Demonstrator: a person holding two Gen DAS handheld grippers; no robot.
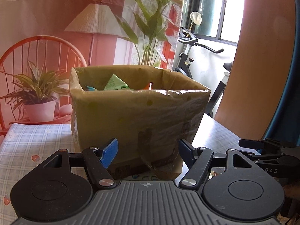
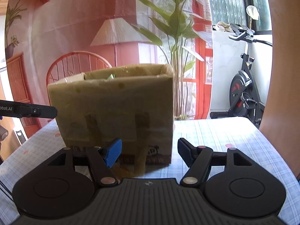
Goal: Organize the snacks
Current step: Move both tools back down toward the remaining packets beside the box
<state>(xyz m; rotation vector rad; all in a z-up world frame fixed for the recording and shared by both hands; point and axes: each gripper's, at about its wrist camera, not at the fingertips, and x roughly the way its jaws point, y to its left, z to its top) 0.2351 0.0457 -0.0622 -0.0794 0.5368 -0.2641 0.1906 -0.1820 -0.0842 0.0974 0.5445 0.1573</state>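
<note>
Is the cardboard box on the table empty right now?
No, the left wrist view shows snack packets, green and blue among them, sticking up inside the open cardboard box.

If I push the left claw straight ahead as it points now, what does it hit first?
Most likely the near wall of the cardboard box: it fills the gap ahead of the open, empty left claw. How near it stands is hard to judge.

Beyond the far edge of the checked-cloth worktop (image 2: 215,136) hangs a printed backdrop (image 2: 78,28) of lamp, chair and plants, with an exercise bike (image 2: 243,93) by the window (image 1: 215,9).
</note>
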